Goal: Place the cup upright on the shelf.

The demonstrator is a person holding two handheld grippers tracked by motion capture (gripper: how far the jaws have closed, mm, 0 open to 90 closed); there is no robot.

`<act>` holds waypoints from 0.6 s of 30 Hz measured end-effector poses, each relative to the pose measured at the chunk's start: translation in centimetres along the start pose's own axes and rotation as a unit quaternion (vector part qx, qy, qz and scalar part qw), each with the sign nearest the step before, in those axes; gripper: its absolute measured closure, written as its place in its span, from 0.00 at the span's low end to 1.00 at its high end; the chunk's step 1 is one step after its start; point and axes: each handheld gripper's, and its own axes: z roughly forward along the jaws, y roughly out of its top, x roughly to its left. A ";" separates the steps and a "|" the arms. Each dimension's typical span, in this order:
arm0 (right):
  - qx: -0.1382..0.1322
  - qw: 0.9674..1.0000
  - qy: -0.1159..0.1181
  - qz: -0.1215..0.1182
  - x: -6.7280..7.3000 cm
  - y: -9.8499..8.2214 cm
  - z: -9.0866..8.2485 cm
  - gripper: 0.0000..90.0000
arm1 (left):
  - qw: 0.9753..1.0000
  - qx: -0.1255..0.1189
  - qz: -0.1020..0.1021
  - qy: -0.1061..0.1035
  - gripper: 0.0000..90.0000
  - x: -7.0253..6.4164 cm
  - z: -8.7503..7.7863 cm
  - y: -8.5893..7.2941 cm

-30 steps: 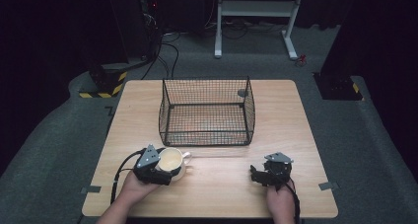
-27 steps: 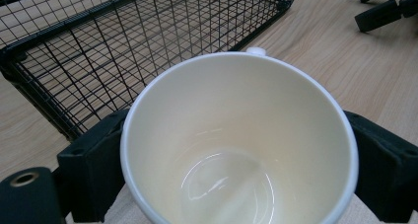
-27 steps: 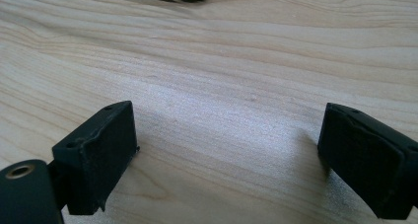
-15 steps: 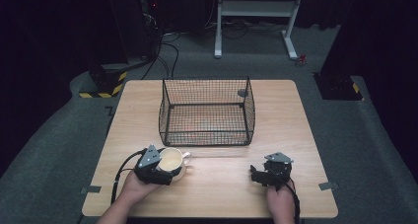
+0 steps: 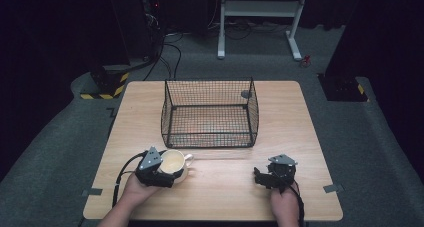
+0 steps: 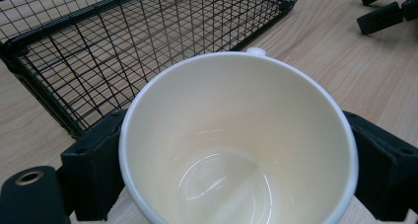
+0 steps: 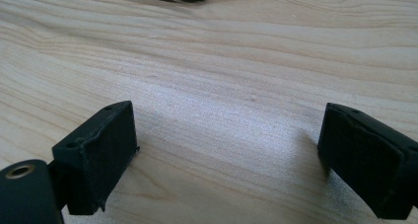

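Where the matte black fingers (image 6: 93, 169) of the left gripper (image 5: 159, 169) press in from both sides, they are clenched on a cream mug (image 6: 239, 140), one ribbed pad flat against each flank of its round wall. That mug (image 5: 174, 163) is glazed ceramic, smooth and glossy, with a thin white rim that reads as a clean oval in the left gripper view and a pale, empty inside where soft reflections curl across the bottom. It sits upright at the near left of the desk (image 5: 215, 197), its small handle (image 5: 188, 158) pointing to the right, toward the middle of the board. A hand (image 5: 137, 187) grips the tool from behind, and a black cable loops out beside it. Over at the near right, the right gripper (image 5: 263, 177) rests low over the wood with its fingers (image 7: 98, 155) released, two blocky black pads spread wide with bare wood between them. Their faces are finely textured, and screw holes show at the corners. Light wood grain runs in long wavy bands across the desk, which is a squarish slab with rounded corners. Beyond both tools, near the centre, stands a black wire basket (image 5: 209, 114), a rectangular cage of fine square mesh with thicker rods along its edges and rounded corners, just past the mug and apart from it.
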 end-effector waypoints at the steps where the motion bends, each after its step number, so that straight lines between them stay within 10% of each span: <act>1: 0.000 1.000 0.000 0.000 0.0 0.0 0.0 0.08 | 1.000 0.000 0.000 0.000 0.12 0.0 0.0 0.0; 18: 0.000 1.000 0.000 0.000 0.0 0.0 0.0 0.08 | 1.000 -0.022 -0.008 0.004 0.12 -0.2 -1.0 0.3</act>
